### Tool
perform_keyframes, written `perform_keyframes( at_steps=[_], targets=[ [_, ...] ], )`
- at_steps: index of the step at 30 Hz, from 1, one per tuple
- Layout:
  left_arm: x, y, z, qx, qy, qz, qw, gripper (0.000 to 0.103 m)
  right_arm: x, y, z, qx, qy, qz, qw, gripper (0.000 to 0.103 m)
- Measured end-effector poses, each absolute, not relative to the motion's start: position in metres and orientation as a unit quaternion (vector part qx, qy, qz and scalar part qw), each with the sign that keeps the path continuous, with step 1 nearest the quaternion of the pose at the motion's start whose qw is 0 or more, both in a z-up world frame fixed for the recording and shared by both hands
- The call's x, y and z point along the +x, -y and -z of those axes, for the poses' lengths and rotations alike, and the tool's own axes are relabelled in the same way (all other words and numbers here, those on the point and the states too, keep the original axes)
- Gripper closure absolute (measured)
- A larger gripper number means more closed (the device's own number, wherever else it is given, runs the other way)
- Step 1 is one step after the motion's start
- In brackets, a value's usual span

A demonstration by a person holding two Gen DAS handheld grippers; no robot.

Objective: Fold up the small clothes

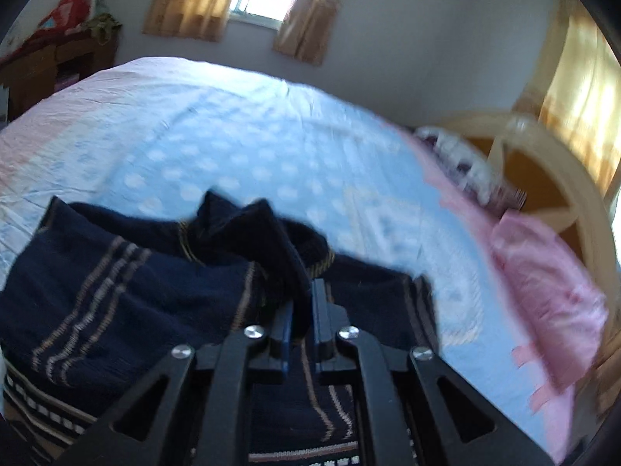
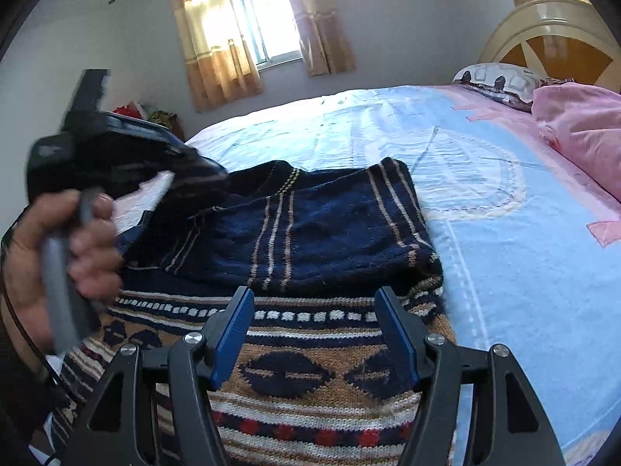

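A small navy knitted sweater [image 2: 310,229] with tan stripes and a brown patterned hem lies on the bed [image 2: 504,256]; its right sleeve is folded across the chest. My left gripper [image 1: 300,295] is shut on a bunched navy sleeve [image 1: 268,233] of the sweater [image 1: 97,291] and holds it up above the body of the garment. In the right wrist view the left gripper [image 2: 128,163] and the hand holding it show at the left over the sweater. My right gripper [image 2: 314,310] is open and empty, hovering above the patterned hem.
The bed has a light blue sheet with pink borders. A pink blanket [image 2: 582,132] and a patterned pillow [image 2: 500,77] lie by the cream headboard [image 2: 551,27] at the right. A window with tan curtains [image 2: 268,19] is behind. A wooden cabinet [image 1: 46,66] stands far left.
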State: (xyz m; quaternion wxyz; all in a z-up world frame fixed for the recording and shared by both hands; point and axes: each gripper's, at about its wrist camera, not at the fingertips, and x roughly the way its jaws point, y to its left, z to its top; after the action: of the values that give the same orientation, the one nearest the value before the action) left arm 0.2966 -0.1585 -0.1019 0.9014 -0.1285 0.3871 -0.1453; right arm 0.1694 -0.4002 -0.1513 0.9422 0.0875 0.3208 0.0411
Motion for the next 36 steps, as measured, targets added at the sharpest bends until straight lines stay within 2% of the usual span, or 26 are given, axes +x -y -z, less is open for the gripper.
perform_keyframes(
  at_steps=[3, 5, 7, 9, 11, 14, 17, 21, 23, 25, 29, 31, 36],
  targets=[
    [0.289, 0.174, 0.111, -0.090, -0.415, 0.174, 0.889, 0.078, 0.171, 0.403, 0.158, 0.086, -0.326, -0.036, 0.941, 0.037],
    [0.277, 0.170, 0.107, -0.062, -0.402, 0.174, 0.897, 0.052, 0.172, 0.403, 0.165, 0.082, -0.331, -0.032, 0.940, 0.037],
    [0.259, 0.152, 0.097, -0.035, -0.373, 0.172, 0.911, 0.034, 0.173, 0.402, 0.171, 0.081, -0.337, -0.035, 0.937, 0.037],
    [0.243, 0.132, 0.092, -0.011, -0.343, 0.164, 0.925, 0.030, 0.175, 0.400, 0.176, 0.074, -0.343, -0.037, 0.936, 0.037],
    [0.230, 0.104, 0.089, 0.031, -0.321, 0.136, 0.937, 0.018, 0.175, 0.398, 0.178, 0.072, -0.342, -0.042, 0.936, 0.037],
    [0.218, 0.061, 0.095, 0.100, -0.295, 0.051, 0.949, 0.007, 0.173, 0.397, 0.174, 0.079, -0.338, -0.058, 0.936, 0.037],
    [0.219, 0.010, 0.110, 0.155, -0.295, -0.054, 0.941, 0.006, 0.177, 0.394, 0.169, 0.093, -0.352, -0.080, 0.928, 0.037],
    [0.233, -0.046, 0.132, 0.115, -0.345, -0.096, 0.927, 0.006, 0.201, 0.391, 0.156, 0.126, -0.384, -0.116, 0.907, 0.038],
    [0.237, -0.060, 0.143, 0.091, -0.370, -0.096, 0.920, 0.006, 0.219, 0.391, 0.148, 0.137, -0.391, -0.118, 0.902, 0.051],
    [0.241, -0.066, 0.158, 0.075, -0.394, -0.083, 0.912, 0.006, 0.241, 0.390, 0.141, 0.133, -0.397, -0.105, 0.902, 0.055],
    [0.244, -0.060, 0.170, 0.076, -0.405, -0.061, 0.909, 0.004, 0.287, 0.384, 0.147, 0.141, -0.424, -0.092, 0.890, 0.056],
    [0.248, -0.062, 0.173, 0.065, -0.409, -0.059, 0.908, 0.000, 0.309, 0.379, 0.159, 0.138, -0.447, -0.078, 0.880, 0.056],
    [0.249, -0.084, 0.177, -0.005, -0.420, -0.041, 0.906, 0.000, 0.338, 0.362, 0.190, 0.126, -0.482, -0.055, 0.865, 0.058]
  ],
)
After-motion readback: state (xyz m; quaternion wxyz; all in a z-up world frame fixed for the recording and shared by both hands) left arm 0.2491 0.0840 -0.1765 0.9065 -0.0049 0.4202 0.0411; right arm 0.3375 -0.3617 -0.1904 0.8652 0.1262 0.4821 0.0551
